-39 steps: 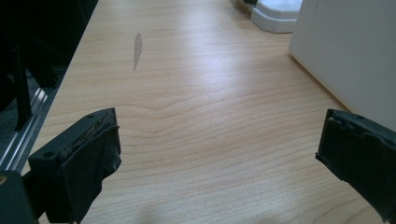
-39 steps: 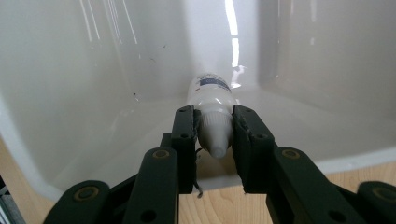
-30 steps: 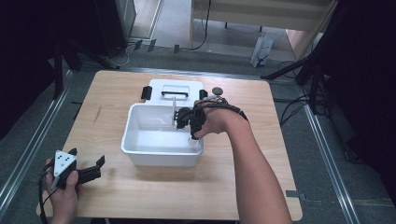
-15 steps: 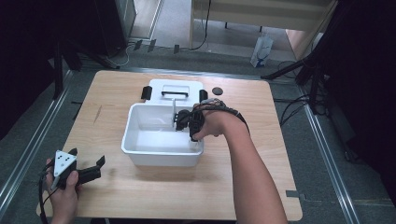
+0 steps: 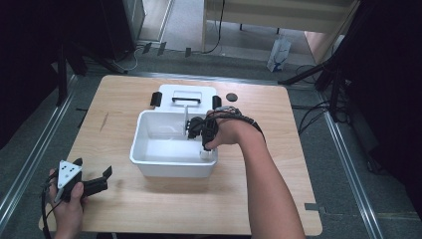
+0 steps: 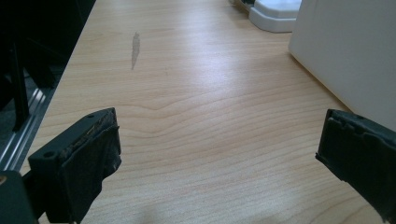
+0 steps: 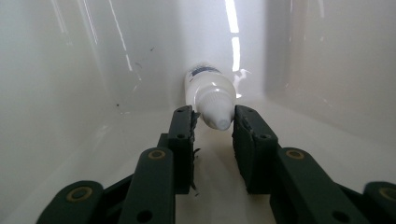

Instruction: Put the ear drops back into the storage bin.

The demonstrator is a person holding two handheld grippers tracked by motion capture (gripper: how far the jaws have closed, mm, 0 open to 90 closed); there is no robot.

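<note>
My right gripper (image 5: pixel 193 128) reaches into a white plastic bin (image 5: pixel 149 160) in the middle of the table. In the right gripper view, a white tube (image 7: pixel 208 88) lies on the bin's floor against the far wall, with its cap pointing back at me. The right gripper (image 7: pixel 214 123) has that cap between its fingertips, and both pads touch it. The jaws have just eased open a little with the cap still between them. My left gripper (image 5: pixel 102 179) rests near the table's front left corner. It (image 6: pixel 217 154) stands wide open over bare wood.
The bin's white lid (image 5: pixel 184 94), with a black handle and black latches, lies just behind the bin. A small black disc (image 5: pixel 231 96) sits to the lid's right. In the left gripper view, the bin's outer wall (image 6: pixel 345 51) is close on the right.
The right hand has edged slightly towards the bin's near side. The left hand and its gripper have stayed put.
</note>
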